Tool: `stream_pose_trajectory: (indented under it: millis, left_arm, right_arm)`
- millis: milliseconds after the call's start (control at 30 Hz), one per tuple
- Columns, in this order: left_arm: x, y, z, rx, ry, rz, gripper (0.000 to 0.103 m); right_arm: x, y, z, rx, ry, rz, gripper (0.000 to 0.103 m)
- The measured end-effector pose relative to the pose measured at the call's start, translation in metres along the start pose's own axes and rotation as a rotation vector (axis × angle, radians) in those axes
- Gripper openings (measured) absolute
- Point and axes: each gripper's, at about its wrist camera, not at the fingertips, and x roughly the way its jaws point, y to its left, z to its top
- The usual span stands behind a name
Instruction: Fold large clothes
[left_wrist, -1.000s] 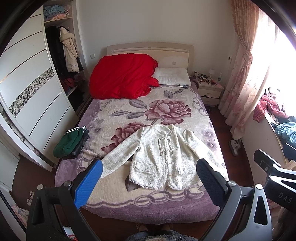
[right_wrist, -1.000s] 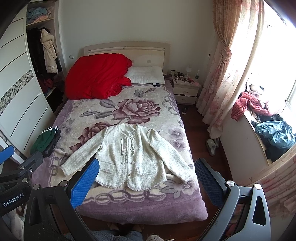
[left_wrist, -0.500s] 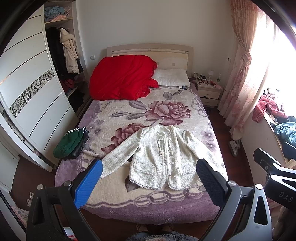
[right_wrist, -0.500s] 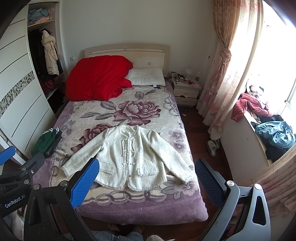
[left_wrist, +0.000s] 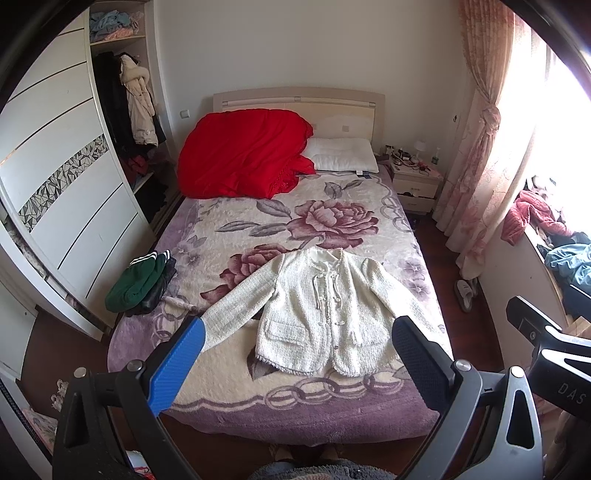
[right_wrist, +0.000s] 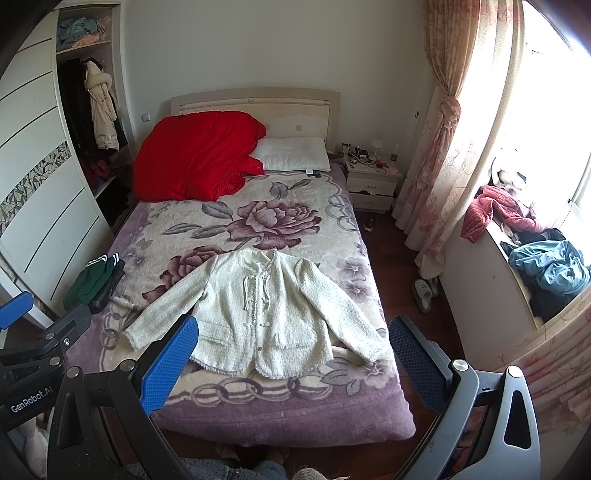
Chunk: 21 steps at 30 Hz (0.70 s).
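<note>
Room: a bedroom seen from the foot of a bed (left_wrist: 229, 402), from two cameras held above the near edge.
Bed edges: the purple blanket border hangs over the near edge and both sides; wooden floor shows along the right side and at the foot.
Jacket: a cream knitted jacket (left_wrist: 325, 306) (right_wrist: 262, 314) lies flat and face up on the near half of the bed, collar toward the headboard, hem toward the near edge.
Sleeves: both spread outward; the left sleeve reaches toward the left side of the bed, the right sleeve runs to just beside the right edge.
Open room on the bed: bare blanket lies between the hem and the near edge, and a wide bare stretch lies between the collar and the red quilt (left_wrist: 243, 155).
Left edge: folded green and dark clothes (left_wrist: 142, 284) sit there, apart from the left sleeve.
Far end: the red quilt is heaped against the headboard, with a white pillow (left_wrist: 343, 155) to its right.
Surroundings: a white wardrobe (left_wrist: 62, 184) stands near the left side of the bed; a nightstand (left_wrist: 415, 184) and pink curtains (left_wrist: 484, 147) are on the right.
Left gripper (left_wrist: 295, 363): fingers spread wide apart, holding nothing, above the near edge and clear of the jacket.
Right gripper (right_wrist: 291, 363): fingers also wide apart, holding nothing, touching nothing.
</note>
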Motion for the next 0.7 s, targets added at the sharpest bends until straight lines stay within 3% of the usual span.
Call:
stream_pose_trajectory:
  millis: [600, 700]
  left_arm:
    - [0.006, 0.001, 0.005, -0.013, -0.008, -0.003, 0.103]
    - [0.027, 0.006, 0.014, -0.006, -0.042, 0.045, 0.103]
  right_arm:
    - [-0.007, 0.001, 0.0, 0.011, 0.003, 0.004, 0.103]
    - [0.0, 0.001, 0.005, 0.039, 0.023, 0.003, 0.103]
